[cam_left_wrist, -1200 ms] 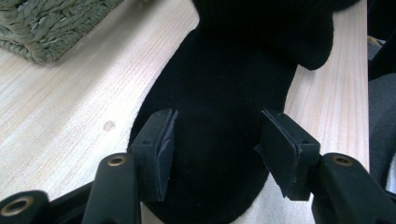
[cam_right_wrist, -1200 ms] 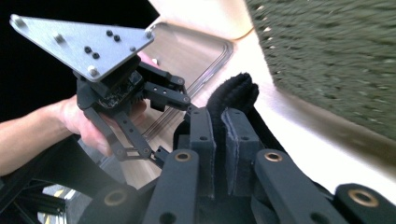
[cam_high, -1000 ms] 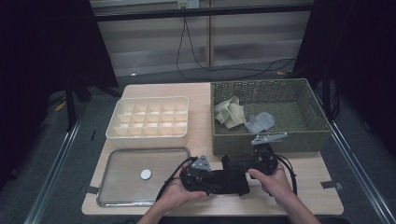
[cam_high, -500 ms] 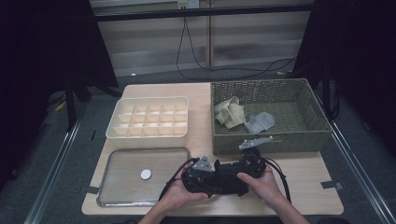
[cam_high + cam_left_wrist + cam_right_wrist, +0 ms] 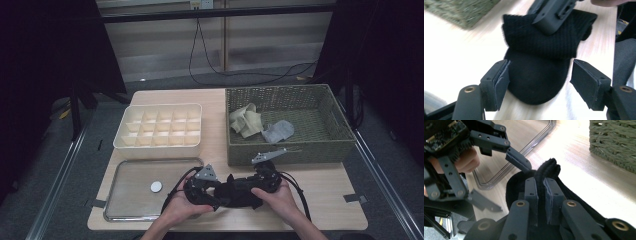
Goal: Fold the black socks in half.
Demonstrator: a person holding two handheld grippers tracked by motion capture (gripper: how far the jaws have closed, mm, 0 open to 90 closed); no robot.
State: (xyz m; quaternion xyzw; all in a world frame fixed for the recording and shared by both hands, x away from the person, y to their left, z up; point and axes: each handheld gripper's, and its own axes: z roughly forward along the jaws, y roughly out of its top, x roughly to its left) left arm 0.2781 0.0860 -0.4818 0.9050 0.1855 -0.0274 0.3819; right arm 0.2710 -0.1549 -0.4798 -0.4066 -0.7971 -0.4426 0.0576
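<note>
black sock (image 5: 239, 192): lies on the tabletop (image 5: 330, 195) near its front edge, between both tools. right tool (image 5: 541, 185): jaws pressed together, pinching a fold of the sock. left tool (image 5: 540, 82): jaws spread, straddling the sock's rounded end.

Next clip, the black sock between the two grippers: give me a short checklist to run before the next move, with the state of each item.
1. Right gripper shut on the sock: ok, a fold of fabric is pinched between its jaws.
2. Left gripper has a hold: not ok, its jaws stand open on either side of the sock's rounded end.
3. Sock lies on the table, not in the air: ok.
4. Sock clear of the tray: ok, it lies to its right.
5. Free cells in the divided box: ok, all look empty.
6. Basket close by: ok, other socks lie in it.
</note>
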